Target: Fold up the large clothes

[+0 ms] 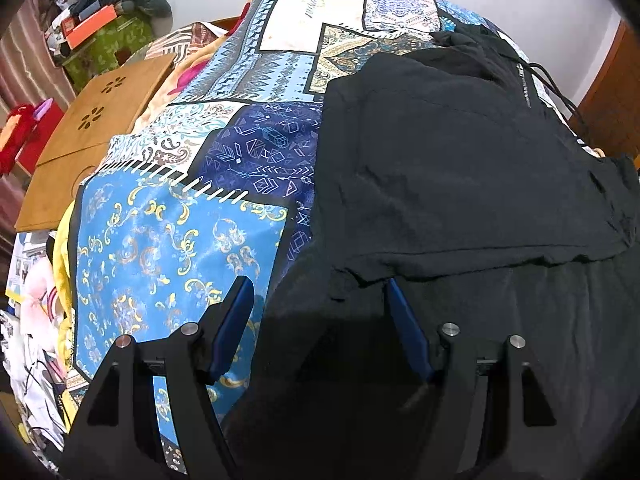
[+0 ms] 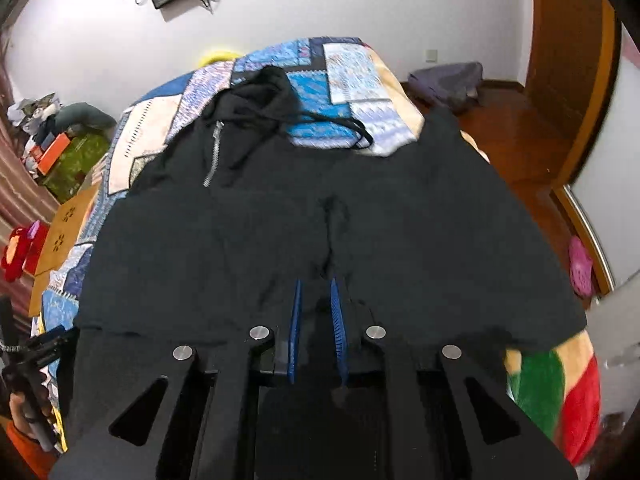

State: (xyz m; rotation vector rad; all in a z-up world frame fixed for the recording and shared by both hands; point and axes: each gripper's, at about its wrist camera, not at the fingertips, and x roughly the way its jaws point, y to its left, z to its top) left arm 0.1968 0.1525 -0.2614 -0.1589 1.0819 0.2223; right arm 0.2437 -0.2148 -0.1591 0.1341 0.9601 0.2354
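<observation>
A black zip hoodie [image 1: 460,168] lies spread on a bed with a patterned blue patchwork cover [image 1: 168,240]. A layer of it is folded over, its hem running across above my left gripper. My left gripper [image 1: 318,284] is open wide, its blue pads just below that hem, holding nothing. In the right wrist view the hoodie [image 2: 280,232] fills the middle, with hood, zip and drawstring [image 2: 348,124] at the far end. My right gripper [image 2: 316,284] has its pads close together, pinching a ridge of black fabric.
A wooden lap table [image 1: 92,120] leans at the bed's left side, with clutter and a green box [image 1: 108,44] beyond. In the right wrist view a wooden door [image 2: 568,60] and floor lie to the right, and a red-green blanket [image 2: 560,392] at the bed's near right.
</observation>
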